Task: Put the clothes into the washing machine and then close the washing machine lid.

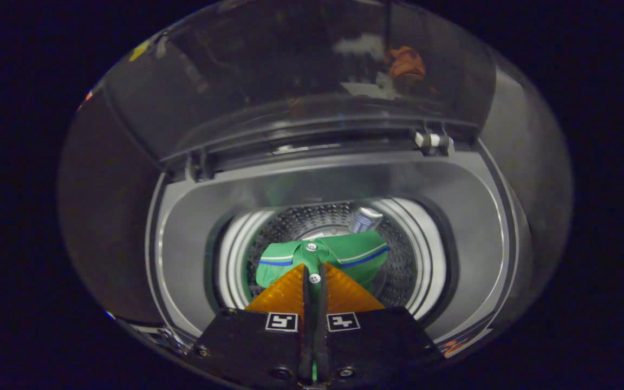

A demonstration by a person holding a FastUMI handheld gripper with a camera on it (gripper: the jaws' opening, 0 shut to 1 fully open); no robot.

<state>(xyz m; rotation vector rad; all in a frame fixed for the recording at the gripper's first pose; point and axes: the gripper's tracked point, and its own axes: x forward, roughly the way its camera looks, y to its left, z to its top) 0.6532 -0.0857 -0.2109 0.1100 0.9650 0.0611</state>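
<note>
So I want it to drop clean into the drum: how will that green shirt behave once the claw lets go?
The green shirt, pinched between the claw fingers over the drum, looks soft and bunched, so it will probably fall limp rather than hold shape. It seems light, so it may cling briefly to a finger pad. A loose fold might catch the drum's rim.

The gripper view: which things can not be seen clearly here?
- Green shirt: its lower part is hidden by the orange fingers of the gripper, which are closed on it.
- Drum bottom: covered by the shirt.
- Raised lid: glare and reflections blur what lies behind it.
- Washing machine front: cut off behind the gripper body.
</note>
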